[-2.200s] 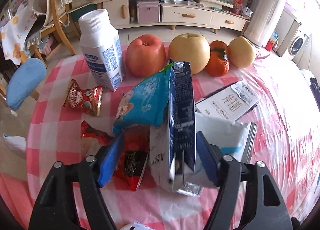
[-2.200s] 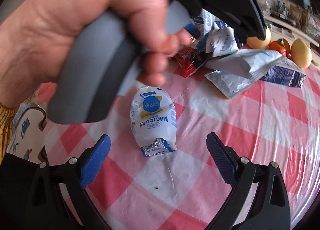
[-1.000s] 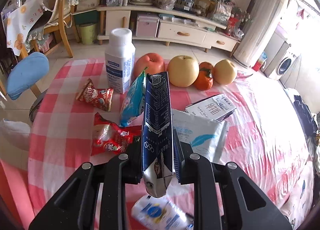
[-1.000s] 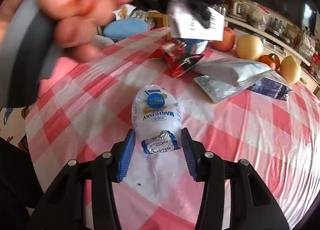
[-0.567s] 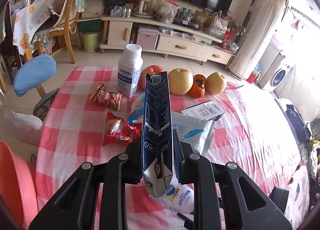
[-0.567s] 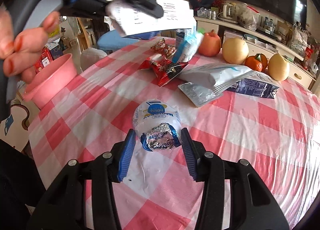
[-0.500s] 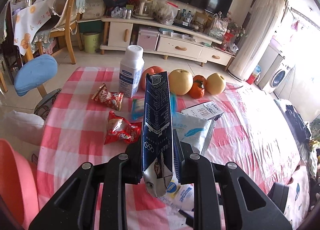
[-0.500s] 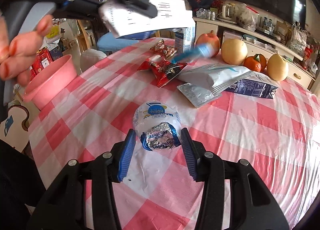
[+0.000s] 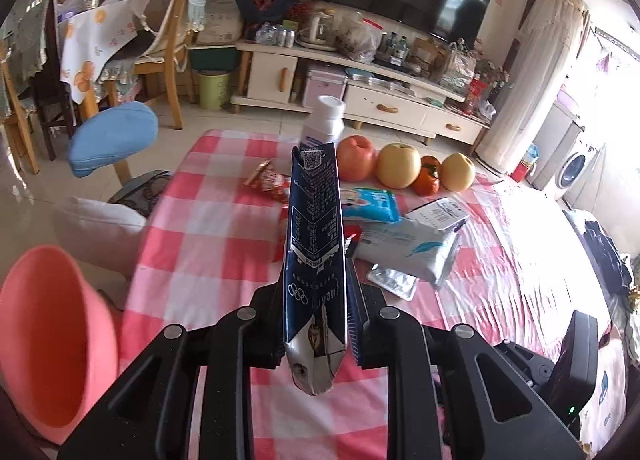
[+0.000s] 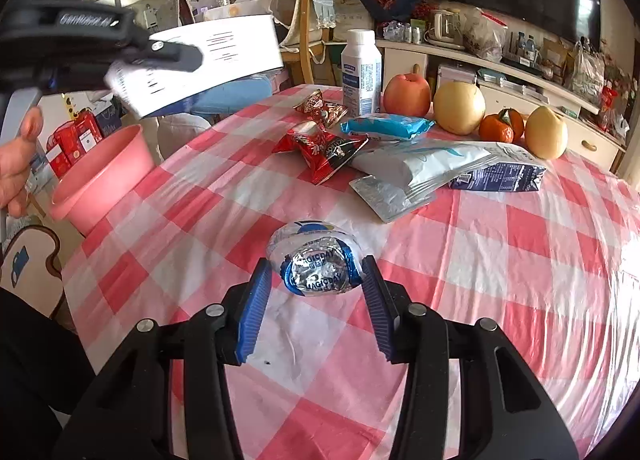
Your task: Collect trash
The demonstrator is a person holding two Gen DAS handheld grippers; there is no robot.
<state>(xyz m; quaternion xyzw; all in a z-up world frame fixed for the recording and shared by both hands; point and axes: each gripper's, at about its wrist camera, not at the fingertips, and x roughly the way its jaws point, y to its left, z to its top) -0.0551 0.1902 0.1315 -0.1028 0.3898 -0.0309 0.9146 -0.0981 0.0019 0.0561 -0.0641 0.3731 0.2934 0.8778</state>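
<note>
Left tool (image 9: 315,334) is clamped on a flattened dark blue carton (image 9: 314,256), held upright and raised off the checked surface (image 9: 208,244), with a pink bin (image 9: 48,340) low to its left. Right tool (image 10: 316,304) is closed around a white and blue foil wrapper (image 10: 316,260), both blue pads pressing its sides; wrapper appears just clear of the surface, contact uncertain. Further back lie a red snack wrapper (image 10: 324,148), a blue packet (image 10: 384,126), a white pouch (image 10: 420,164) and a second flattened carton (image 10: 500,174). Behind these: white bottle (image 10: 362,72), apple (image 10: 407,94), two pears, orange.
</note>
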